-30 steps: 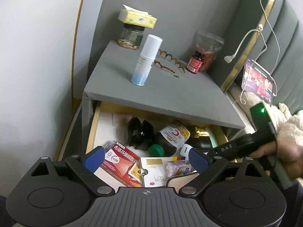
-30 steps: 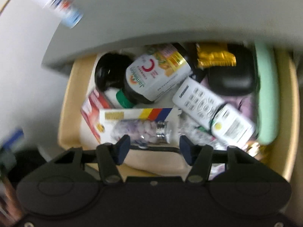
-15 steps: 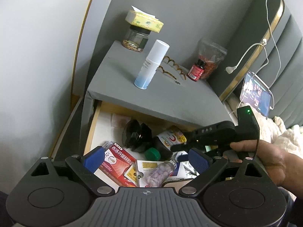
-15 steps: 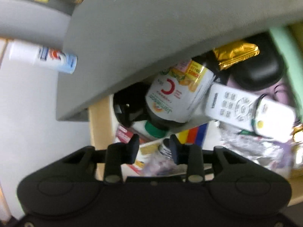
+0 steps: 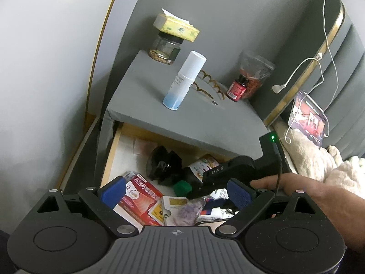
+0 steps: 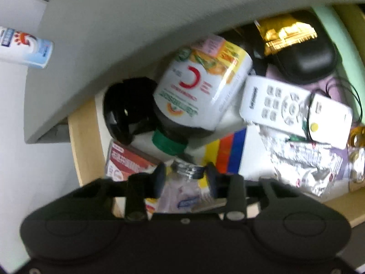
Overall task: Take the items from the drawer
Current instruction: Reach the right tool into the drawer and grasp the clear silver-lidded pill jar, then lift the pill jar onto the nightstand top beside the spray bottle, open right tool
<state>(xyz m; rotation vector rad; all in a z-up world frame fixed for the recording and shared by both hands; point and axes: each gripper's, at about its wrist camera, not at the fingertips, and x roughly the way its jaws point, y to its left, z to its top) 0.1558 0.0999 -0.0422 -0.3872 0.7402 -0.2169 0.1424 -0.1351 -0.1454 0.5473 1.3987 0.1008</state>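
Left view: left gripper (image 5: 175,190) wide apart, holding nothing, above open drawer (image 5: 109,157). Right gripper (image 5: 194,193) dipped in among boxes.

Right view: right gripper (image 6: 184,179) closing on clear pill bottle (image 6: 180,194) lying at drawer front, below big vitamin bottle (image 6: 200,86).

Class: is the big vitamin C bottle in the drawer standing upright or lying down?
Lying down. The vitamin C bottle rests on its side, green cap pointing toward the drawer's front.
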